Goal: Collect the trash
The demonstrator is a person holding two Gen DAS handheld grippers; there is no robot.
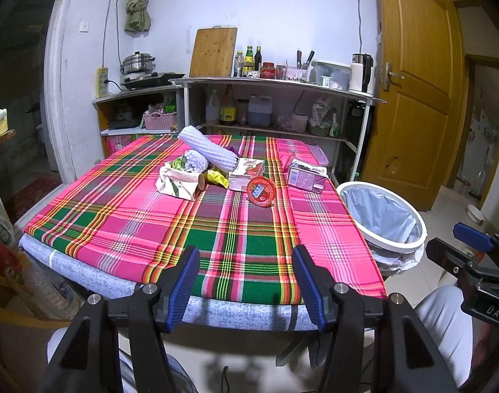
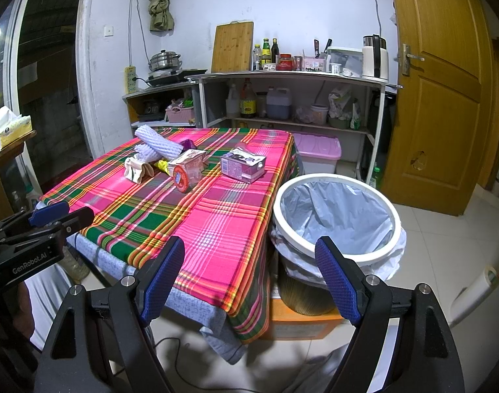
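Trash lies in a pile at the far middle of the plaid-covered table: white foam netting, a crumpled paper bag, a yellow wrapper, a pink-white carton, a red round lid and a purple box. The same netting, red lid and purple box show in the right wrist view. A white bin with a blue liner stands at the table's right. My left gripper is open and empty at the near edge. My right gripper is open and empty, near the table's corner and the bin.
A shelf unit with bottles, a kettle and a cutting board stands behind the table. A wooden door is on the right. A pink-lidded box sits on the floor beyond the bin. A cardboard box is under the bin.
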